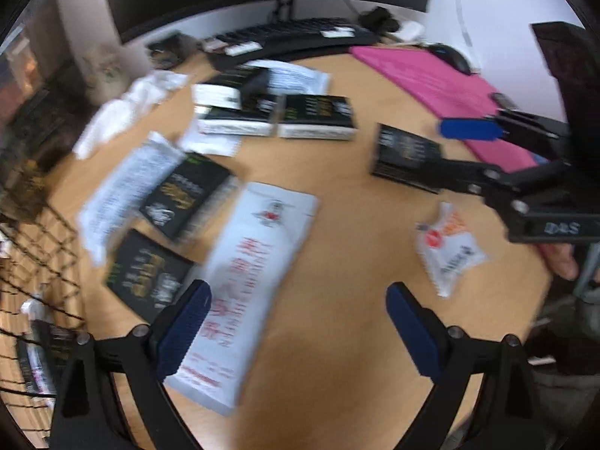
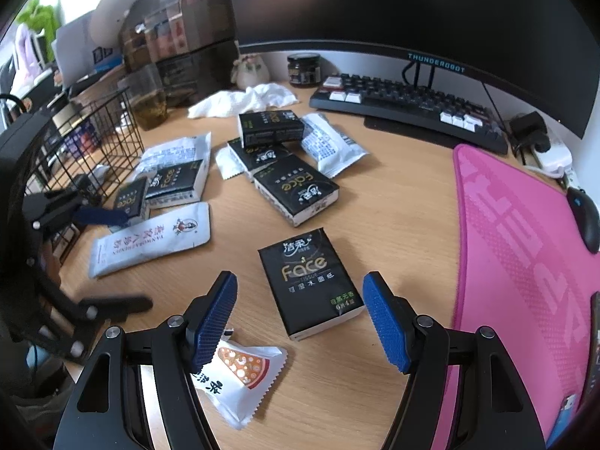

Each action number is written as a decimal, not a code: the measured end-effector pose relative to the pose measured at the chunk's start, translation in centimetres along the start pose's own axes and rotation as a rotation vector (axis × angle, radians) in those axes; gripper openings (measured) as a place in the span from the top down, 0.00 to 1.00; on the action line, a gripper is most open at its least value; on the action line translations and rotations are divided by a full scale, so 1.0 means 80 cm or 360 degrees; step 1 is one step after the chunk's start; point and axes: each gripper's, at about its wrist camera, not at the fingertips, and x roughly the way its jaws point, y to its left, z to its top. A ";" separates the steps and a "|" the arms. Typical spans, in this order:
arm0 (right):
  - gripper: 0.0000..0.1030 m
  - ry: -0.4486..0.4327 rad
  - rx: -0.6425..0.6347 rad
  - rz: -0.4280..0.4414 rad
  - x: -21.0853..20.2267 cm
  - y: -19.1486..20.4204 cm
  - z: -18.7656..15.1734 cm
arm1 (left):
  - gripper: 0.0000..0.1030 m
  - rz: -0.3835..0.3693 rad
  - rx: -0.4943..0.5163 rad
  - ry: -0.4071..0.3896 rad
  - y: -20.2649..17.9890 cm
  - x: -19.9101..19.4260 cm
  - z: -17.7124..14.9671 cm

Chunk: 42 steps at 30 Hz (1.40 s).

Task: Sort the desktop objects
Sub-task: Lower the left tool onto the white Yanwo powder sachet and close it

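Hovering open: left hand-held gripper (image 1: 296, 322) above white packet (image 1: 249, 277), desk (image 1: 337, 356).

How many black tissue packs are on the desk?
6 black tissue packs: one before the right gripper, three clustered mid-desk, two by the wire basket; more may be hidden.

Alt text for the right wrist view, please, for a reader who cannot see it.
The right tongs hang open over a wooden desk, a black Face tissue pack lying flat between their blue tips. More black packs and white sachets are scattered beyond, before a keyboard and monitor.
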 end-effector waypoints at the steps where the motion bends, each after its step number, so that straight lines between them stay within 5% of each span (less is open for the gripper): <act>1: 0.33 -0.0003 0.0000 -0.0001 -0.001 0.000 0.001 | 0.09 0.0016 -0.0010 -0.0001 0.002 0.001 0.000; 5: 0.33 -0.0002 0.0000 0.0006 -0.001 0.000 0.000 | 0.09 0.0121 -0.0089 0.0009 0.017 0.009 0.001; 24: 0.33 0.0017 -0.0011 0.0013 0.002 0.004 -0.001 | 0.14 0.0016 0.0006 0.0049 -0.013 0.016 0.000; 33: 0.33 0.0022 -0.0003 0.0014 0.003 0.004 -0.003 | 0.15 0.0122 -0.0123 -0.0038 0.016 0.022 0.007; 35: 0.33 0.0027 -0.0006 0.0014 0.005 0.004 -0.003 | 0.29 0.0131 -0.0128 -0.0065 0.015 0.019 0.008; 36: 0.33 0.0028 -0.0006 0.0014 0.005 0.005 -0.004 | 0.55 0.0125 -0.0127 -0.0081 0.015 0.016 0.009; 42: 0.33 0.0027 -0.0004 0.0002 0.008 0.002 -0.004 | 0.55 0.0120 -0.0084 -0.0059 0.007 0.014 0.007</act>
